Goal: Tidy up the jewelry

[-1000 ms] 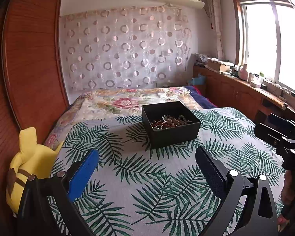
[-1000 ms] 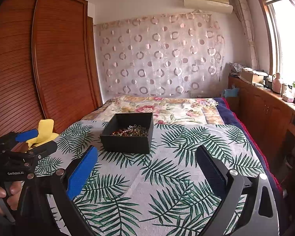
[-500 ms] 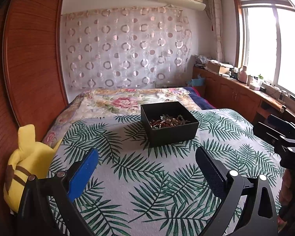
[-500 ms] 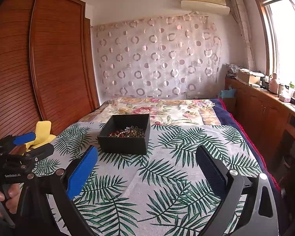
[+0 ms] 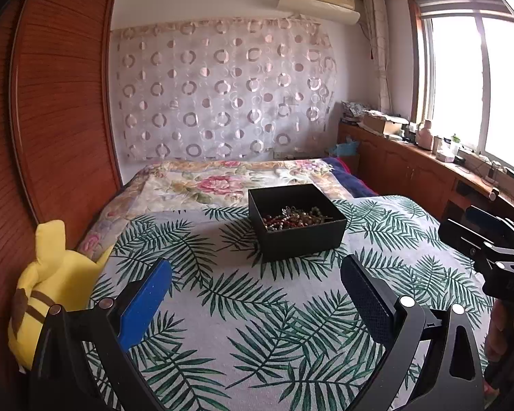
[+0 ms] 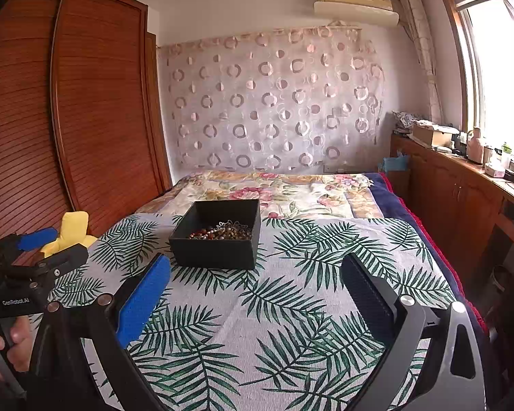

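Note:
A black open box (image 5: 296, 221) stands on the palm-leaf cloth on the bed; it also shows in the right wrist view (image 6: 217, 234). A tangled pile of beaded jewelry (image 5: 293, 218) lies inside it, brown, red and green beads (image 6: 222, 231). My left gripper (image 5: 255, 282) is open and empty, held above the cloth in front of the box. My right gripper (image 6: 255, 282) is open and empty, in front and to the right of the box. Each gripper shows in the other's view, the right one (image 5: 476, 233) and the left one (image 6: 48, 245).
The palm-leaf cloth (image 5: 274, 308) covers the near part of the bed, with a floral bedspread (image 5: 219, 183) behind. A yellow plush toy (image 5: 48, 284) lies at the left edge by the wooden wardrobe (image 6: 68, 120). A wooden counter (image 6: 469, 185) with clutter runs along the right under the window.
Both cameras have drifted slightly; the box sits a little higher in the right wrist view. Both grippers stay open and empty.

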The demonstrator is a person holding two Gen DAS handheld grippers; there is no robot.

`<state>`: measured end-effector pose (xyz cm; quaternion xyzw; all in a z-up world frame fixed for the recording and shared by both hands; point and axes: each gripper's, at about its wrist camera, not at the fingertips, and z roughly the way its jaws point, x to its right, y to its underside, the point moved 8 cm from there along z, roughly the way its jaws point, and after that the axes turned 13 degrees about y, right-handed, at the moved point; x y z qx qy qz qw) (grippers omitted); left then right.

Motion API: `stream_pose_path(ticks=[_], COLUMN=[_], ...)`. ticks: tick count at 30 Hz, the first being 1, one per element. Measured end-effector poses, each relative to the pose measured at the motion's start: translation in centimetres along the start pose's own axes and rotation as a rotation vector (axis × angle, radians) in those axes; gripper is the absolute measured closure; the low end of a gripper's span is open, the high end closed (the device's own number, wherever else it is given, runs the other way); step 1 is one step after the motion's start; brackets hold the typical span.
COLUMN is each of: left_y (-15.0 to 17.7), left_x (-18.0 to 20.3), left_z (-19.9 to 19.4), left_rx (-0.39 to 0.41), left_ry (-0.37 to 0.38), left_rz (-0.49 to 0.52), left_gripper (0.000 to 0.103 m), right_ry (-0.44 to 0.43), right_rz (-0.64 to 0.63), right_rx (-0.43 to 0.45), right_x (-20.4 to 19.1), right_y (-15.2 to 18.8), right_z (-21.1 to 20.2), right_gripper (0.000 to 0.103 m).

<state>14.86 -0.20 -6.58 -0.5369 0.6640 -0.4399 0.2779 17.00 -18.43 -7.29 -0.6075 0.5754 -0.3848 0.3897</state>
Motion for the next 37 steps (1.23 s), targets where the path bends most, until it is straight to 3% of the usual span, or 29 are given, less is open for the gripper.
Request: stream_pose_path(ticks=[37], left_y=[-0.71], left_x=[0.63], left_z=[-0.72], left_rx=[0.009], left_ry=[0.015], left_rz=[0.001], left_gripper=[0.008], right_ry=[0.002], right_rz=[0.003], right_rx=[0.003], right_x=[-0.02], right_y=[0.1], right_z=[0.08], right_gripper=[0.003])
